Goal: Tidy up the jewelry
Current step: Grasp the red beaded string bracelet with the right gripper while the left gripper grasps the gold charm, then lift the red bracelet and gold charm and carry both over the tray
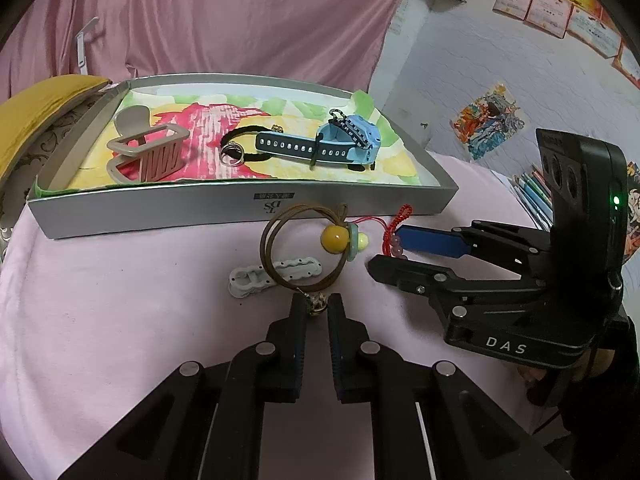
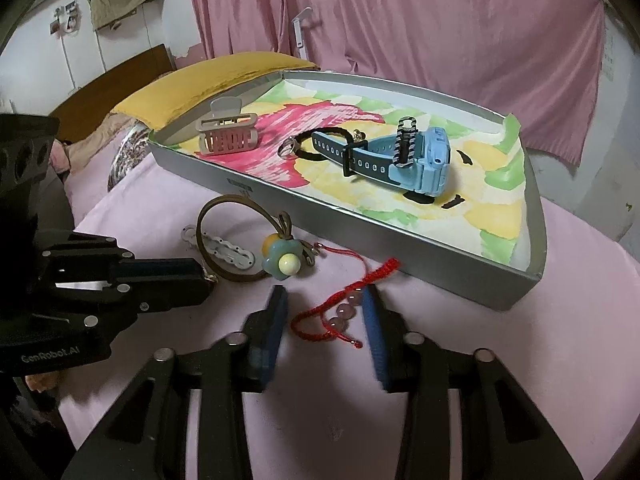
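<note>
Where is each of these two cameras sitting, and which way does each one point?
Left wrist view: rides on the left claw, looks along its fingers at the brown cord necklace and the grey box; the right claw shows at right.
Right wrist view: rides on the right claw, looks at the red bracelet; the left claw shows at left.
Both share the box, blue watch and necklace.

This is a bedroom in a home. A pink blanket [image 1: 120, 320] covers the soft surface across the lower frame, and a pink curtain [image 1: 240, 20] hangs across the top. At upper left of the right wrist view stands a wooden headboard [image 2: 120, 76] beside a yellow cushion [image 2: 208, 76]. Certificates [image 1: 560, 8] hang on the wall at upper right, with children's drawings [image 1: 490, 120] below them.
</note>
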`<act>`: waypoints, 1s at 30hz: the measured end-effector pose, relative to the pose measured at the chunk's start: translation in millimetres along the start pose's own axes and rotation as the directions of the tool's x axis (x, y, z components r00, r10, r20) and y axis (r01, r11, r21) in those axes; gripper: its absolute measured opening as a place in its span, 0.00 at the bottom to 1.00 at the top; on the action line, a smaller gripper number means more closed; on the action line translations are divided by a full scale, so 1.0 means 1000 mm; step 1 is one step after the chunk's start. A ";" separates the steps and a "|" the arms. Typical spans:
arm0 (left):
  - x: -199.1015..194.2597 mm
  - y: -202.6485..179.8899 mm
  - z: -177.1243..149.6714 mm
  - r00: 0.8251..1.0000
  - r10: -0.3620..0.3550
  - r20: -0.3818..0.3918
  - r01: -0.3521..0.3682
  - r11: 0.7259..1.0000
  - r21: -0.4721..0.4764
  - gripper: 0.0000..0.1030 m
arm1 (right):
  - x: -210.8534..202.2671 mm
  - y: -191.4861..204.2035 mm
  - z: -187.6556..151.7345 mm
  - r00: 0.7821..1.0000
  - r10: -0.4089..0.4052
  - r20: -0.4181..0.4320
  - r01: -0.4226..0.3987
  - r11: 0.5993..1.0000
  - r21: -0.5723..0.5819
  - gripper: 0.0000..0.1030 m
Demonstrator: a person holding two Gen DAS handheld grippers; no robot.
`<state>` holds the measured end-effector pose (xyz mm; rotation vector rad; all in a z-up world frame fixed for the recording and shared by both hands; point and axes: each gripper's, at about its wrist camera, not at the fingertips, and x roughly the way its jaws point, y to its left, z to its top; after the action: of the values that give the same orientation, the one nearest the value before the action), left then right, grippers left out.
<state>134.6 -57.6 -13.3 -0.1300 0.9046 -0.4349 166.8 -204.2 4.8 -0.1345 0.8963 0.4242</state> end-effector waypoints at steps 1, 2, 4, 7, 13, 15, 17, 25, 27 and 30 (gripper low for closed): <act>0.000 0.000 0.000 1.000 -0.001 0.000 0.001 1.000 0.000 0.10 | 0.000 -0.001 0.000 1.000 -0.003 0.000 0.003 1.000 0.001 0.15; 0.000 0.000 0.000 1.000 -0.001 0.000 0.001 1.000 -0.001 0.10 | -0.002 -0.003 -0.002 1.000 -0.004 0.000 0.004 1.000 0.004 0.10; 0.000 0.000 0.000 1.000 -0.001 -0.001 0.001 1.000 0.001 0.10 | -0.004 -0.005 -0.004 1.000 -0.004 0.000 0.004 1.000 0.020 0.09; -0.004 0.000 -0.001 0.999 -0.048 0.017 0.048 0.999 -0.005 0.08 | -0.008 -0.006 -0.009 1.000 -0.008 0.002 0.008 0.999 0.031 0.09; -0.010 -0.007 -0.001 0.998 -0.047 0.048 0.045 0.999 0.031 0.07 | -0.021 -0.010 -0.018 0.999 -0.011 0.045 0.008 0.998 0.062 0.08; -0.011 -0.009 -0.002 0.998 -0.046 0.050 0.044 0.998 0.036 0.07 | -0.024 -0.009 -0.020 0.998 -0.008 0.055 0.005 0.998 0.066 0.08; -0.012 -0.010 -0.003 0.997 -0.044 0.058 0.041 0.998 0.041 0.04 | -0.030 -0.009 -0.022 0.997 -0.014 0.079 0.009 0.998 0.070 0.08; -0.018 -0.011 -0.005 0.996 -0.027 0.089 0.023 0.998 0.054 0.04 | -0.041 -0.006 -0.022 0.991 -0.031 0.131 0.023 0.998 0.059 0.08; -0.018 -0.010 -0.006 0.995 -0.030 0.091 0.025 0.998 0.053 0.04 | -0.041 -0.005 -0.022 0.990 -0.028 0.137 0.020 0.998 0.065 0.08; -0.021 -0.007 -0.007 0.993 -0.051 0.109 0.047 0.998 0.039 0.04 | -0.044 -0.006 -0.022 0.987 -0.029 0.157 0.018 0.997 0.073 0.08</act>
<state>115.7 -54.7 0.4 -0.1417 0.7858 -0.4849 128.9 -228.8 24.4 -0.0451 0.7520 0.3749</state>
